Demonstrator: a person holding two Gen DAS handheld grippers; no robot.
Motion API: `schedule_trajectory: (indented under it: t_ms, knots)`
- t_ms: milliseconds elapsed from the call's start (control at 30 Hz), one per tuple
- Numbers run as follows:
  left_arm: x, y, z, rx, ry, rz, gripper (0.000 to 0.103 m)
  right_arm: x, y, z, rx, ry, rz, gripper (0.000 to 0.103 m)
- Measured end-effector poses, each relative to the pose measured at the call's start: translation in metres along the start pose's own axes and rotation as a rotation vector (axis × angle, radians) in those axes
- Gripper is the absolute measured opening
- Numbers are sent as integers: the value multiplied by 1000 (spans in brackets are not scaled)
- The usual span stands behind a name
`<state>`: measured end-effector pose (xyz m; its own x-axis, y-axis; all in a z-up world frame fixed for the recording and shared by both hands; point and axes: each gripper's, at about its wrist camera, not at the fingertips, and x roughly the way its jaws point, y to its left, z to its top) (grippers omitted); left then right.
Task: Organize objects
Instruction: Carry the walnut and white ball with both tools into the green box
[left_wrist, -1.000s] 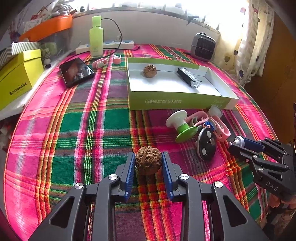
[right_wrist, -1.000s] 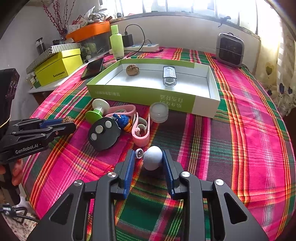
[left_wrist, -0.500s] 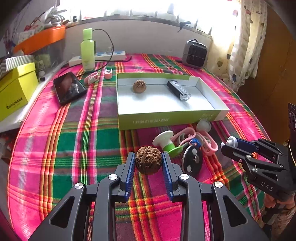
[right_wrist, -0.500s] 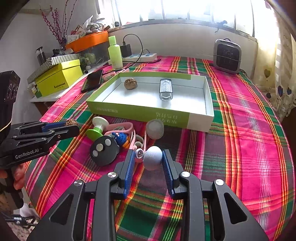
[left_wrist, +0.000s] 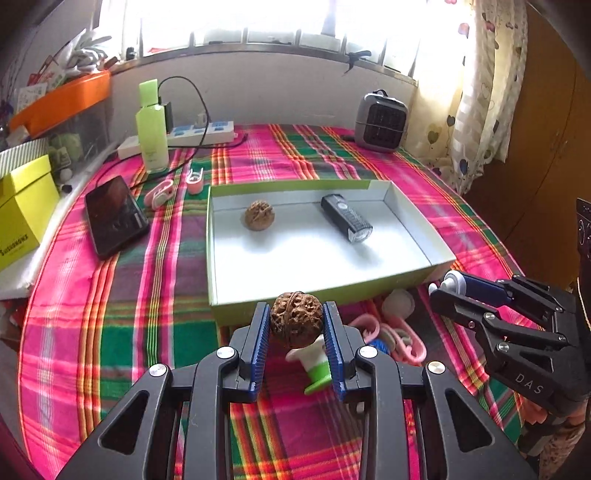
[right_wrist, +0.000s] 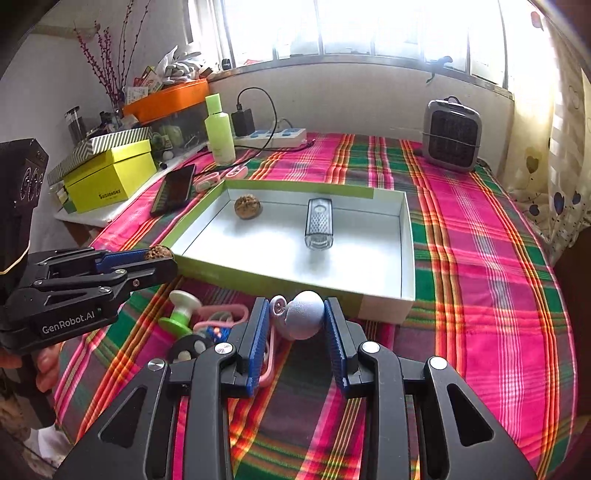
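My left gripper (left_wrist: 295, 325) is shut on a brown walnut (left_wrist: 295, 318), held in the air just before the near wall of the green-edged white tray (left_wrist: 314, 291). In the right wrist view that same gripper (right_wrist: 160, 258) shows at the left with the walnut (right_wrist: 158, 252) at its tip. My right gripper (right_wrist: 293, 325) is shut on a grey ball (right_wrist: 303, 319) with a small ring attached, lifted near the tray's front wall (right_wrist: 280, 284). Inside the tray lie another walnut (left_wrist: 259, 215) and a black device (left_wrist: 346, 218).
On the plaid cloth before the tray lie a green-and-white spool (right_wrist: 181, 312), pink straps (left_wrist: 400, 338), a black round remote (right_wrist: 186, 349) and a grey ball (left_wrist: 398, 301). A phone (left_wrist: 114, 216), green bottle (left_wrist: 151, 125), power strip, yellow box (right_wrist: 110, 175) and heater (right_wrist: 451, 134) stand around.
Both grippers have risen off the cloth and come closer to the tray, each still holding its object. The spool and straps now show below and behind the fingers.
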<state>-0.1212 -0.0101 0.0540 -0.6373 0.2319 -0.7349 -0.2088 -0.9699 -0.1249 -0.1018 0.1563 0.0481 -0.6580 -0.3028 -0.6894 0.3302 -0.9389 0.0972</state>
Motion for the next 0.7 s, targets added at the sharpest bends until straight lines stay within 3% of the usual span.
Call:
schedule_trajectory:
  t_ms: [700]
  knots:
    - [72, 2, 66, -1, 40, -16, 27, 58, -39, 61, 55, 22, -57, 32]
